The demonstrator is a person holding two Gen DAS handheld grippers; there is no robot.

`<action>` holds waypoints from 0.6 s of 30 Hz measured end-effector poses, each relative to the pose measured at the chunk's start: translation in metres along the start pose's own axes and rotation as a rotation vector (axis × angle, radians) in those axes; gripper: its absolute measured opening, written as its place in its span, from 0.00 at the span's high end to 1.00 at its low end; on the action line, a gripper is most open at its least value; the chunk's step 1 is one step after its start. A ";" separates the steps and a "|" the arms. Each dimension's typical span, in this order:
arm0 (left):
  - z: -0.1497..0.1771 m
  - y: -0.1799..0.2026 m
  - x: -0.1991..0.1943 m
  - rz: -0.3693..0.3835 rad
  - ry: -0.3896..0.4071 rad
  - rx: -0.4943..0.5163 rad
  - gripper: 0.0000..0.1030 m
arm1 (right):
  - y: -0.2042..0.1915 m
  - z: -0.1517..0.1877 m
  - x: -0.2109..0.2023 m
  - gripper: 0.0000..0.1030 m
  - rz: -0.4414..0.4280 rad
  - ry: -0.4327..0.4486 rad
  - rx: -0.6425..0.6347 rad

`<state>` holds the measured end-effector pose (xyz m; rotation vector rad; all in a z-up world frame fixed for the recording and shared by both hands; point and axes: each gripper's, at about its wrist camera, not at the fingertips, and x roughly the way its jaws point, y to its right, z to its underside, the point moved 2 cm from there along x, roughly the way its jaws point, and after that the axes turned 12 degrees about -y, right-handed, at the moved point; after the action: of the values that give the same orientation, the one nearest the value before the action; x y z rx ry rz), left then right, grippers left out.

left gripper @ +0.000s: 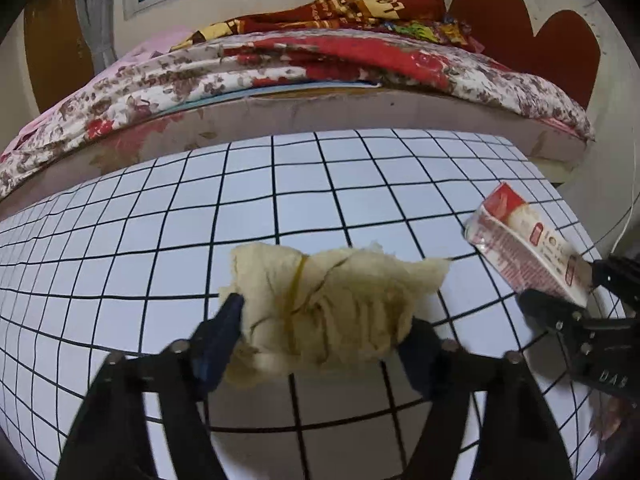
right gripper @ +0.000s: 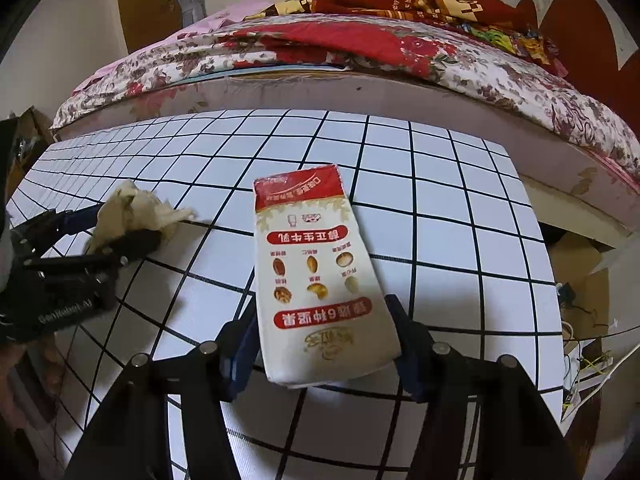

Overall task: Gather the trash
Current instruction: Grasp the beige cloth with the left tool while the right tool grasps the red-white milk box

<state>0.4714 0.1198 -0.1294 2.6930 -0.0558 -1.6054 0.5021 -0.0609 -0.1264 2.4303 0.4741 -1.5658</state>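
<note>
A crumpled yellowish paper wad (left gripper: 336, 292) tied with a thin band lies on the white gridded tabletop (left gripper: 280, 200). My left gripper (left gripper: 325, 316) is closed on it, one blue pad against each side. In the right wrist view the same wad (right gripper: 140, 208) shows at the left, inside the left gripper (right gripper: 120, 226). A red-and-white drink carton (right gripper: 316, 256) lies flat on the table with its printed face up. My right gripper (right gripper: 322, 312) clamps its near end from both sides. The left wrist view shows the carton (left gripper: 520, 248) and right gripper (left gripper: 568, 286) at the far right.
A bed (left gripper: 320, 112) with floral and red blankets runs along the table's far edge. Right of the table are a cardboard box (right gripper: 576, 264) and loose cables (right gripper: 580, 360) on the floor. Another box (right gripper: 32, 124) stands at the far left.
</note>
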 end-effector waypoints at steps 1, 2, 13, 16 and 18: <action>0.001 -0.002 -0.002 0.004 0.006 0.001 0.38 | 0.000 0.001 0.000 0.43 -0.001 -0.001 0.000; 0.003 -0.003 -0.004 0.013 0.012 -0.001 0.40 | 0.000 0.002 -0.001 0.43 -0.001 -0.001 -0.001; 0.032 -0.001 -0.047 0.012 0.078 0.042 0.41 | -0.001 0.031 -0.041 0.46 -0.007 0.059 0.019; 0.044 0.003 -0.063 0.005 0.095 0.056 0.41 | 0.000 0.046 -0.061 0.46 -0.008 0.082 0.032; 0.052 0.006 -0.073 0.006 0.103 0.062 0.41 | 0.000 0.057 -0.073 0.46 -0.008 0.095 0.040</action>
<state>0.3905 0.1174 -0.0901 2.8146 -0.1148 -1.4843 0.4266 -0.0917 -0.0835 2.5443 0.4737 -1.4817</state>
